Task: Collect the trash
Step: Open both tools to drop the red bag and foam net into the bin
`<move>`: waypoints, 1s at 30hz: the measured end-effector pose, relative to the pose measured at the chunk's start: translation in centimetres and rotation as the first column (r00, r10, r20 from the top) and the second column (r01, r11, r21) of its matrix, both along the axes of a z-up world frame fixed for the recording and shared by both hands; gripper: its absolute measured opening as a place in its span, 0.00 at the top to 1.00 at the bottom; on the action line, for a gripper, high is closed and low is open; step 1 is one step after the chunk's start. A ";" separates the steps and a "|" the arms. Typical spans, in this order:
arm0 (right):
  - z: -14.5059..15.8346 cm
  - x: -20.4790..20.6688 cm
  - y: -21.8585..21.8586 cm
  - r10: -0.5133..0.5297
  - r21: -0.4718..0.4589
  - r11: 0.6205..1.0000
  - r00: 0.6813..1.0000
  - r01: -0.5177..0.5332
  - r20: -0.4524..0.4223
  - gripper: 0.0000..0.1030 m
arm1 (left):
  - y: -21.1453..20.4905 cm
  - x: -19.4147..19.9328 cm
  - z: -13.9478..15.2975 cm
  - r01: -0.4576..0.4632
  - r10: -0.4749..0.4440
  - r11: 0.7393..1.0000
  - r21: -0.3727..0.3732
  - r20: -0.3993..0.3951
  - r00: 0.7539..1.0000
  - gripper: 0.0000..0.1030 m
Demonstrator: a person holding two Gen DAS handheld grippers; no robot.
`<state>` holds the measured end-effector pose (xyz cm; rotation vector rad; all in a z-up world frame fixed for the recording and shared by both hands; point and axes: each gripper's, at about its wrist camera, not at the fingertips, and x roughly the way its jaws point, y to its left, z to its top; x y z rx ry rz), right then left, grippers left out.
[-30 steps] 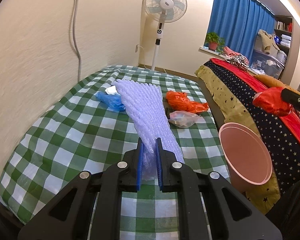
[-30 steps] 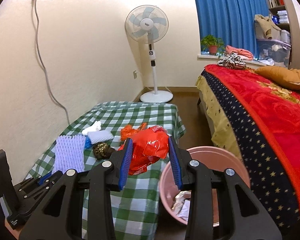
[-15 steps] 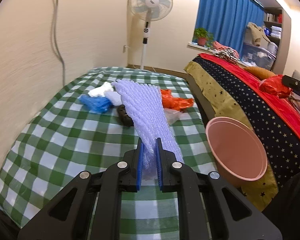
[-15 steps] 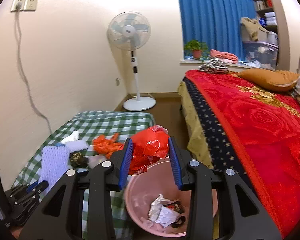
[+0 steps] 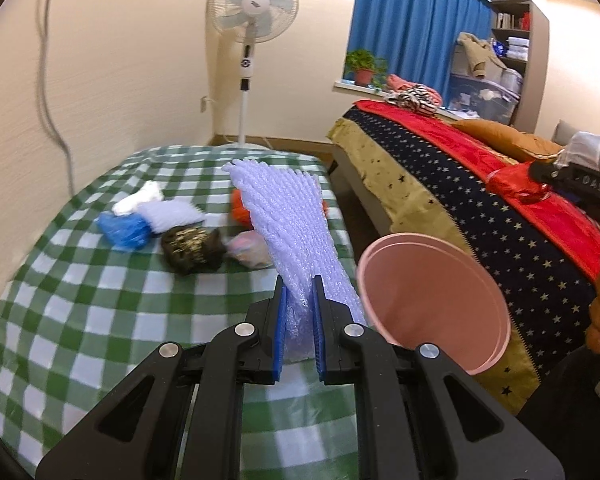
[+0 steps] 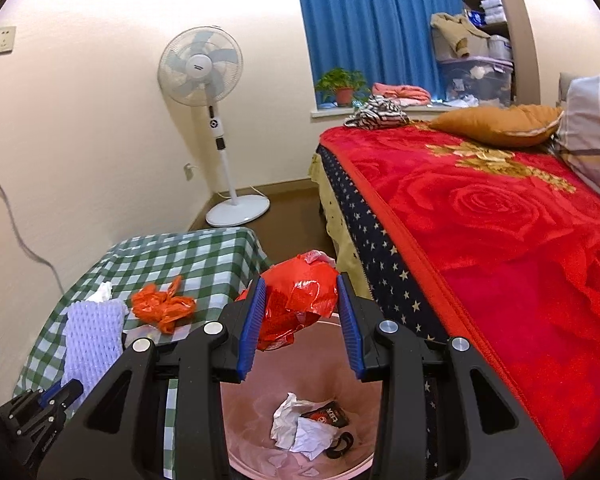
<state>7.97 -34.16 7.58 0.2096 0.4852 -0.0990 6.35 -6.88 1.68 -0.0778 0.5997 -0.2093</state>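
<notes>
Your right gripper (image 6: 302, 312) is pinching the crumpled red plastic wrapper (image 6: 300, 300) above the pink round bin (image 6: 260, 440), lower centre; your left gripper (image 5: 299, 324) is clamping the lilac foam netting sheet (image 5: 288, 216); releasing off-centre risks missing the rim.

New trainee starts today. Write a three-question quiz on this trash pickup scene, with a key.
1. True or false: the right gripper holds a red wrapper above the pink bin.
2. What does the left gripper grip? A) orange bag B) white foam net C) blue bag
3. Name the pattern of the tablecloth.

Key: 1 true; 2 B; 3 green and white check.
</notes>
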 end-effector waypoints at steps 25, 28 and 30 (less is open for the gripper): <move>-1.7 1.9 -1.2 -0.051 0.024 0.998 0.997 0.053 -0.063 0.63 | -9.6 4.5 -2.3 0.199 -0.198 0.980 0.016 -0.054 0.979 0.89; -1.9 2.1 -1.5 -0.065 0.029 0.997 0.995 0.068 -0.077 0.60 | -10.2 4.9 -2.5 0.219 -0.218 0.976 -0.003 -0.070 0.973 0.88; -1.8 1.9 -1.7 -0.081 0.037 0.996 0.994 0.084 -0.071 0.40 | -10.2 5.0 -2.7 0.224 -0.225 0.974 -0.023 -0.082 0.971 0.80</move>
